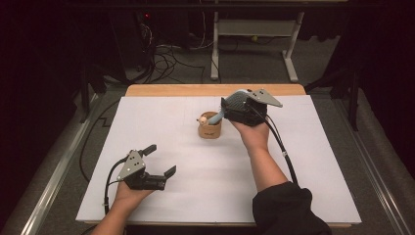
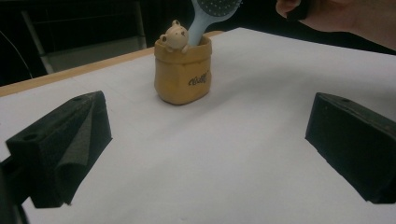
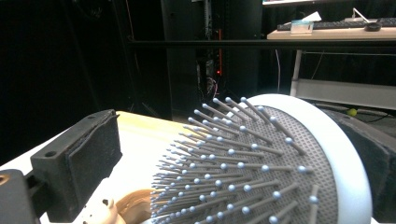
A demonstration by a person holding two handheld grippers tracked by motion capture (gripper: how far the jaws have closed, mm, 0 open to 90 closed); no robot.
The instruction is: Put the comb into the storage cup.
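Pale-blue hairbrush [image 1: 234, 102] stands handle-down in tan pouch [image 1: 209, 128] w/ bear figure, mid-table; right gripper [image 3: 224, 154] jaws wide around brush head, not pinching; left gripper [image 1: 157, 159] wide, empty; brush looks light, rigid, bristly—grip smooth rim.

Count: one tan bag-shaped holder with dark lettering [image 1: 209, 130] on the bench. One small cream bear figure [image 1: 201, 119] at its rim. One pale blue hairbrush with a grey bristle pad [image 1: 237, 100], handle down in the holder. Two black two-jaw tongs: left tongs [image 1: 160, 159], right tongs [image 1: 230, 108]. One white sheet [image 1: 205, 171] covering one wooden bench [image 1: 161, 90]. Two hands.
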